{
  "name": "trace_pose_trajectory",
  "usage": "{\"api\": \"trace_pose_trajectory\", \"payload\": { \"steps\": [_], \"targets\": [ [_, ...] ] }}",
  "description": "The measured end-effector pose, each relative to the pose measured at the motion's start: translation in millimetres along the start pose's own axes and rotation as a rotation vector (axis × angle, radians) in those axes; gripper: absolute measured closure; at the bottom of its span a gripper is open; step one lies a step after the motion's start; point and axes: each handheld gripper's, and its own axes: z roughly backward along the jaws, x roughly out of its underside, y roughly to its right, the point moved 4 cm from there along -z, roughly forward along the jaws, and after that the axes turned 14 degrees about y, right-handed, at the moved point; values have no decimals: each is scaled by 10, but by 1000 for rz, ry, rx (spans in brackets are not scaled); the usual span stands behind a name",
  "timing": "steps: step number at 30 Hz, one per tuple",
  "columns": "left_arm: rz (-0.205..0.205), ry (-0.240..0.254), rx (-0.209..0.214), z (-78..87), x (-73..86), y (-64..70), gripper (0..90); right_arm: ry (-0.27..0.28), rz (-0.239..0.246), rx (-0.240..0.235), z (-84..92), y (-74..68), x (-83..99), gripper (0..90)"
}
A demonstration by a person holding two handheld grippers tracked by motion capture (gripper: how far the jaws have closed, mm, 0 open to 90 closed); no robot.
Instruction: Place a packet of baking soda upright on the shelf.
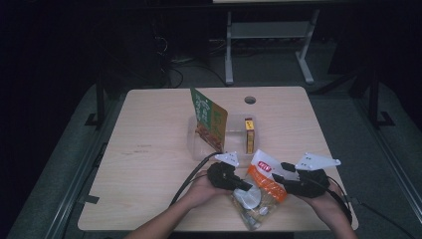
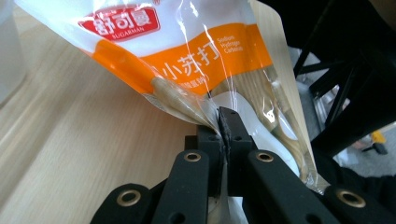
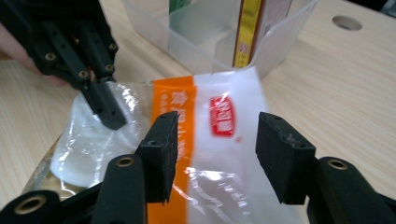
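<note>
Bag: clear plastic pouch (image 1: 259, 191) with an orange and white printed band, lying at the lower centre of the high view, on the near edge of the table (image 1: 149, 164), between the two hands.
Contents: a white powdery mass sits low in the pouch; the upper part looks slack and mostly empty.
Handling, judged: light, soft and crinkly; the film is glossy and likely slippery, and the load will shift when the bag is lifted. Not fragile, though the film could tear under a sharp pull.
Where to grip, judged: flat film at the seam or the empty printed end, not the bulging powder.
Left tongs (image 2: 226, 128): closed tight on a fold of the clear film, lower centre of the left gripper view.
Right tongs (image 3: 215, 154): parted about halfway, straddling the printed end without pressing on it; the bag lies beneath the gap.
Tray: clear plastic box (image 1: 234, 130) beyond the bag, centre of the high view, holding a green packet (image 1: 209, 119) leaning upright and a slim yellow box (image 1: 249, 134).
</note>
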Motion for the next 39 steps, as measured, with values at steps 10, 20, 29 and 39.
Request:
{"api": "trace_pose_trajectory", "payload": {
  "steps": [10,20,29,39],
  "targets": [
    [25,0,35,99,45,94,890,42,-17,-15,53,16,-49,431],
    [-37,68,12,121,-132,178,892,94,-23,4,177,43,-122,407],
    [-99,154,-118,640,-298,157,895,175,-71,-34,284,33,-262,357],
    [-81,242,-206,976,-327,95,896,141,-103,-212,-24,-168,-245,381]
  ]
}}
